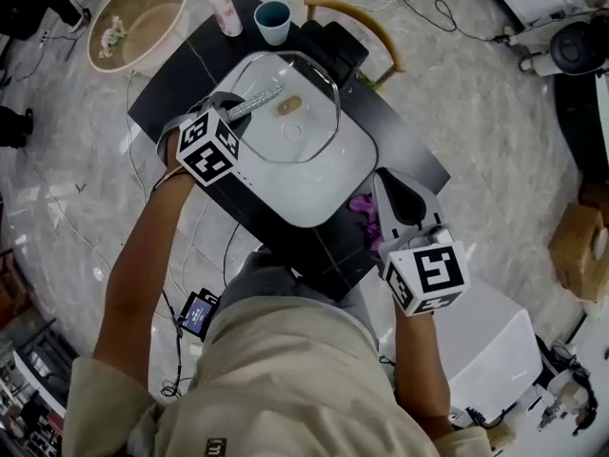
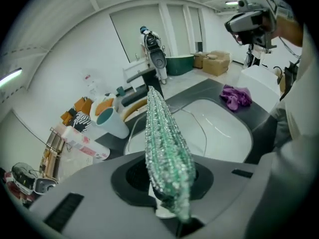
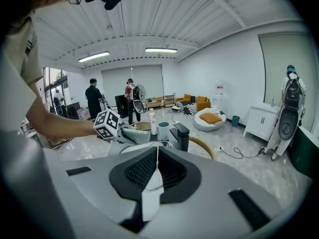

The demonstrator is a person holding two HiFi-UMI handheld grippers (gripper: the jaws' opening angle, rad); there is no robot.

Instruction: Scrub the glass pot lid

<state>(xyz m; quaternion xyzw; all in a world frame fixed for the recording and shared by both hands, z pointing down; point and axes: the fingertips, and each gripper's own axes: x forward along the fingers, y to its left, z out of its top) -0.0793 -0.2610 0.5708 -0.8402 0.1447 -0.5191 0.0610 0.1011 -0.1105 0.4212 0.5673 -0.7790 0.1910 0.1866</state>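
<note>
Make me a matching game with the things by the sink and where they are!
Things:
1. glass lid
2. sparkly green scrubber
3. purple cloth
4. teal cup

Places:
A. clamped in the left gripper
B. beyond the white sink
C. lying in the white sink
D. on the counter beside the right gripper

Pairs: 1-C, 2-A, 3-D, 4-B
</note>
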